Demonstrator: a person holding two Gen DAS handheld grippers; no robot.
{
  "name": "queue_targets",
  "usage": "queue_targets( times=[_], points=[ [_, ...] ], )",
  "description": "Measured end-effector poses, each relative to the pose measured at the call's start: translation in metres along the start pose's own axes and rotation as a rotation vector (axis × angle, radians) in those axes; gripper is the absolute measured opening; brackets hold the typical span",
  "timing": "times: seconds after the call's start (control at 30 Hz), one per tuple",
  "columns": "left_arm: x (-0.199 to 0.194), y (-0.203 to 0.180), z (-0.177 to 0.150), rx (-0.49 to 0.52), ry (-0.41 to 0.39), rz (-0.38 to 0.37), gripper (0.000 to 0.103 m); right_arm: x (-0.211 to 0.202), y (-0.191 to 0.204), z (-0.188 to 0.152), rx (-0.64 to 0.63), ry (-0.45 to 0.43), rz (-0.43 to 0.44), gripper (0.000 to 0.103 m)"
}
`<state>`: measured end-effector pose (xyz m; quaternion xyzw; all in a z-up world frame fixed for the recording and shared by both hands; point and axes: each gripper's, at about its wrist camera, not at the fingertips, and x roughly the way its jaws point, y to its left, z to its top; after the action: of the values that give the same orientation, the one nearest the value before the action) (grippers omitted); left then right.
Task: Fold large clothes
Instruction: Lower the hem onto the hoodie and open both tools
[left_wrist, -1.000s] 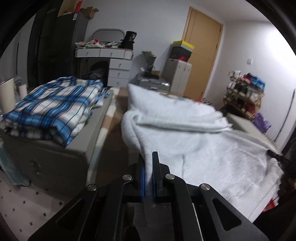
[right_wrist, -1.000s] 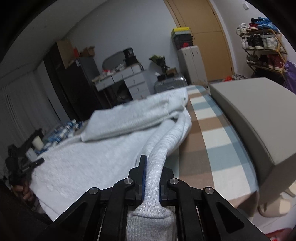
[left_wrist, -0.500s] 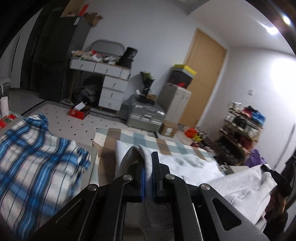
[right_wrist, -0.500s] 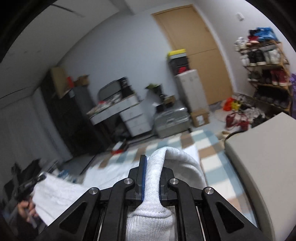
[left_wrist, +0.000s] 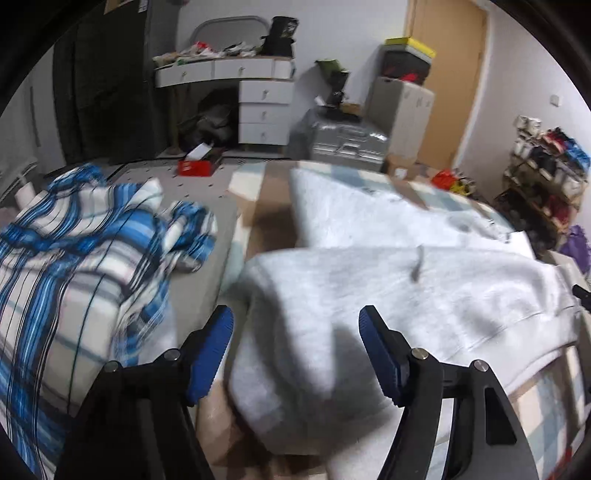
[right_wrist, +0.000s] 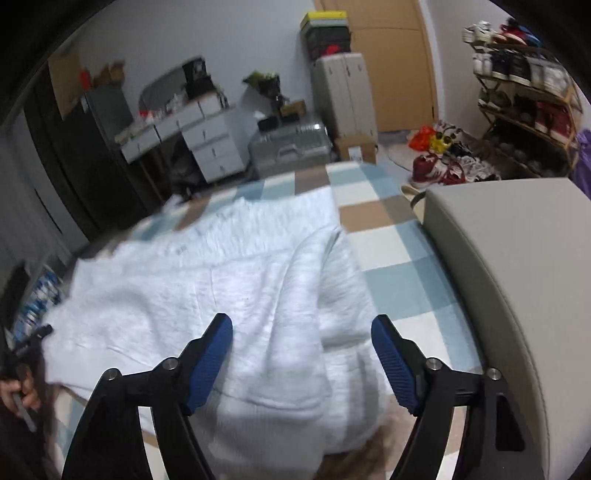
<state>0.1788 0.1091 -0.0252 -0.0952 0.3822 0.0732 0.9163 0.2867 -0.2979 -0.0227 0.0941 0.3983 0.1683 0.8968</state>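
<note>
On the checked blanket (right_wrist: 391, 240), a pale grey sweatshirt (right_wrist: 229, 280) is spread, its near part folded back over the rest. The left gripper (left_wrist: 295, 350) is held with its blue-padded fingers (left_wrist: 210, 350) spread wide apart above the garment's near left edge, nothing caught between them. The right gripper (right_wrist: 301, 360) is likewise held wide apart over the near right edge, with the cloth lying loose below and between its fingers (right_wrist: 393, 363). A blue plaid garment (left_wrist: 74, 266) is seen heaped to the left, beside the sweatshirt. A grey cushion (right_wrist: 509, 280) is seen to the right, apart from it.
</note>
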Motion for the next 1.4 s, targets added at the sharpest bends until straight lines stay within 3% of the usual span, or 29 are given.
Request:
queue_targets(
  times=[0.07, 0.17, 0.2, 0.23, 0.27, 0.33, 0.4, 0.67, 0.83, 0.97, 1.2, 1.27, 1.4],
  points=[
    [0.014, -0.008, 0.004, 0.036, 0.030, -0.001, 0.067, 0.011, -0.007, 0.004, 0.051, 0.035, 0.040, 0.079],
    [0.049, -0.020, 0.009, 0.069, 0.110, 0.042, 0.066, 0.043, -0.009, 0.007, 0.095, 0.106, 0.018, 0.077],
    [0.055, -0.021, 0.011, 0.069, 0.120, 0.047, 0.058, 0.051, -0.007, 0.007, 0.099, 0.122, -0.005, 0.076],
    [0.058, -0.024, 0.011, 0.075, 0.123, 0.039, 0.051, 0.056, -0.004, 0.006, 0.090, 0.130, -0.015, 0.068],
    [0.058, -0.027, 0.010, 0.085, 0.127, 0.020, 0.035, 0.058, -0.001, 0.002, 0.070, 0.128, -0.020, 0.059],
    [0.053, -0.034, 0.008, 0.131, 0.127, 0.044, 0.025, 0.059, 0.007, -0.004, 0.019, 0.140, -0.051, 0.057],
    [0.047, -0.041, 0.006, 0.189, 0.124, 0.060, 0.019, 0.061, 0.001, -0.005, 0.025, 0.161, -0.024, 0.057],
    [0.011, -0.034, -0.020, 0.194, 0.110, 0.026, 0.017, 0.027, -0.001, -0.039, -0.024, 0.194, -0.006, 0.055],
    [-0.021, -0.041, -0.047, 0.217, 0.119, 0.008, 0.017, -0.021, -0.006, -0.084, -0.044, 0.191, 0.011, 0.055],
    [-0.038, -0.037, -0.061, 0.168, 0.124, -0.047, 0.017, -0.046, -0.016, -0.106, -0.002, 0.167, 0.027, 0.056],
    [-0.059, -0.019, -0.057, 0.014, 0.086, -0.099, 0.035, -0.089, -0.019, -0.118, 0.114, 0.086, -0.025, 0.058],
    [-0.064, -0.017, -0.062, -0.016, 0.084, -0.142, 0.038, -0.105, -0.018, -0.125, 0.123, 0.051, 0.003, 0.070],
    [-0.069, -0.019, -0.072, -0.054, 0.081, -0.170, 0.042, -0.122, -0.020, -0.138, 0.166, -0.014, 0.102, 0.070]
  ],
)
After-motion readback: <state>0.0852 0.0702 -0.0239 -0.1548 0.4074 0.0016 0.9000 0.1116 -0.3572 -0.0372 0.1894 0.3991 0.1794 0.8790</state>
